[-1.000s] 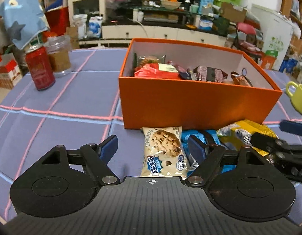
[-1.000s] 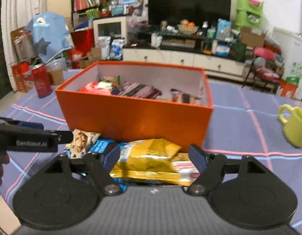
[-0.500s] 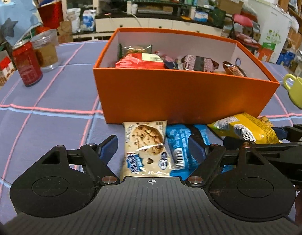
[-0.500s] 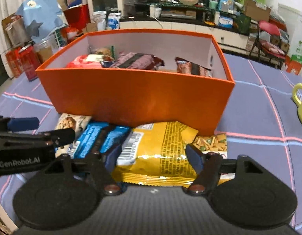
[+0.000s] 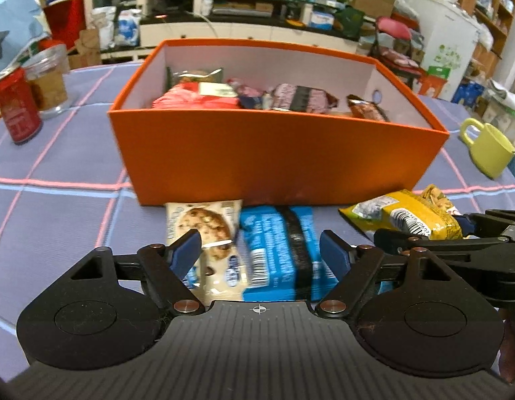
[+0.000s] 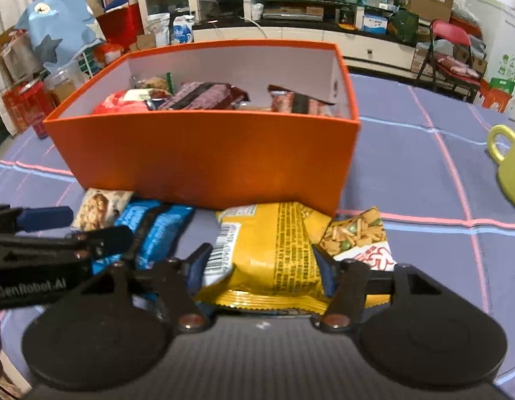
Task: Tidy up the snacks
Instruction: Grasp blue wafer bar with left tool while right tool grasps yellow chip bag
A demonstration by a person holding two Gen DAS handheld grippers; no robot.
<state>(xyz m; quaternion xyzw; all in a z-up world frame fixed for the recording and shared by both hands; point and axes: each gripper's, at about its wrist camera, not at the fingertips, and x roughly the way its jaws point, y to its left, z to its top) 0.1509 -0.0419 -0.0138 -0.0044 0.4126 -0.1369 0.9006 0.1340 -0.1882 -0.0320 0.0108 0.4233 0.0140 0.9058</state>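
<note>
An orange box (image 5: 274, 153) holding several snack packs stands on the blue checked tablecloth; it also shows in the right wrist view (image 6: 204, 156). In front of it lie a cookie pack (image 5: 204, 230), a blue pack (image 5: 277, 250), a yellow pack (image 6: 274, 246) and a pea-cracker pack (image 6: 361, 236). My left gripper (image 5: 261, 250) is open, its fingers straddling the cookie and blue packs. My right gripper (image 6: 262, 266) is open, its fingers on either side of the yellow pack, with no squeeze showing.
A yellow-green mug (image 5: 487, 146) stands right of the box. A red can (image 5: 17, 110) and a glass jar (image 5: 47, 83) stand at the far left. A cluttered room with a TV cabinet lies behind the table.
Both grippers have moved forward and down toward the packs in front of the box. The left now frames the blue pack more centrally; the right has closed in around the yellow pack.
</note>
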